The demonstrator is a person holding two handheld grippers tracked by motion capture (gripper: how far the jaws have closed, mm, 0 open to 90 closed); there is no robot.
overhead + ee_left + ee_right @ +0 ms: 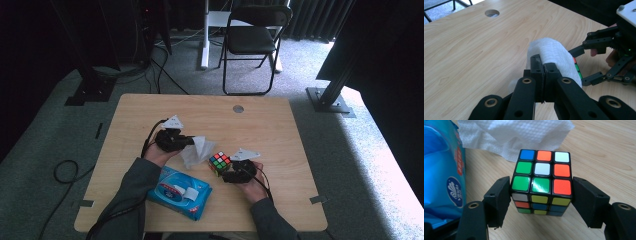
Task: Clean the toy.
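Holding a white tissue [554,53] pinched tight between its closed jaws, the left gripper [543,66] lifts the sheet just beside the puzzle cube [541,180], apparently ready to wipe it. The right gripper [541,200] brackets the cube from both sides; its pads sit at the cube's lower corners, seemingly pressing, so it looks like a steadying grip that keeps the cube from sliding on the table [280,130] while the tissue works over it. The cube stands on the wood, its top face a scramble of blue, orange, white and green, with yellow and blue along the front.

To the left of the cube, nearer the person, lies a blue tissue pack [180,192], its flap peeled back, which is likely where the sheet came from. The pack carries a round blue-and-white emblem and a strip of red lettering, but the writing is too blurred to read. Beyond the cube, far across the table, a round cable hole [238,108] sits near the edge.
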